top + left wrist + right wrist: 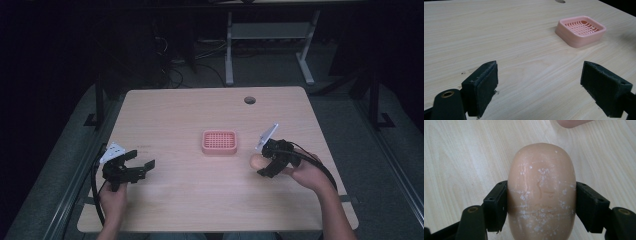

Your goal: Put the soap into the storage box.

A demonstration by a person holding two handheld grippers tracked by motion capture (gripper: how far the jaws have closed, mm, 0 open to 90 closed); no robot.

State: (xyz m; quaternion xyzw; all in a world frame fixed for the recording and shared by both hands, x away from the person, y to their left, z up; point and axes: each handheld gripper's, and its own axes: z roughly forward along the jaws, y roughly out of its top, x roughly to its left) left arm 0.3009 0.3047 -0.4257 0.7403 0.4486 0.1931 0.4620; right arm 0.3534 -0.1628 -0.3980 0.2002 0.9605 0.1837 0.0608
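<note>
Tongs first: my right tongs [541, 202] are pinching a bar of soap [541, 192], one black jaw pressed on each long side. My left tongs [539, 87] are spread wide with nothing between them, just bare table [499, 32].

From the high view, the soap [257, 161] sticks out of my right tongs [266, 162] toward the middle of the table. It is peach colored and smooth, with little white flecks on it. In the right gripper view it looks to be held just over the wood, but I cannot tell for sure if it touches.

The pink soap dish [219, 142] sits in the middle of the table. It has a grid of little holes in its floor. It is up and to the left of the soap, near but not touching. In the right gripper view a bit of the pink dish [571, 122] peeks in at the top edge, just past the tip of the soap. So the soap's long way points almost at the dish.

I think the job is to put the soap in the dish. My right hand [305, 175] is much nearer to it than my left hand [114, 197]. My left tongs [137, 167] wait well apart, near the left edge, pointing at the dish [580, 30].
</note>
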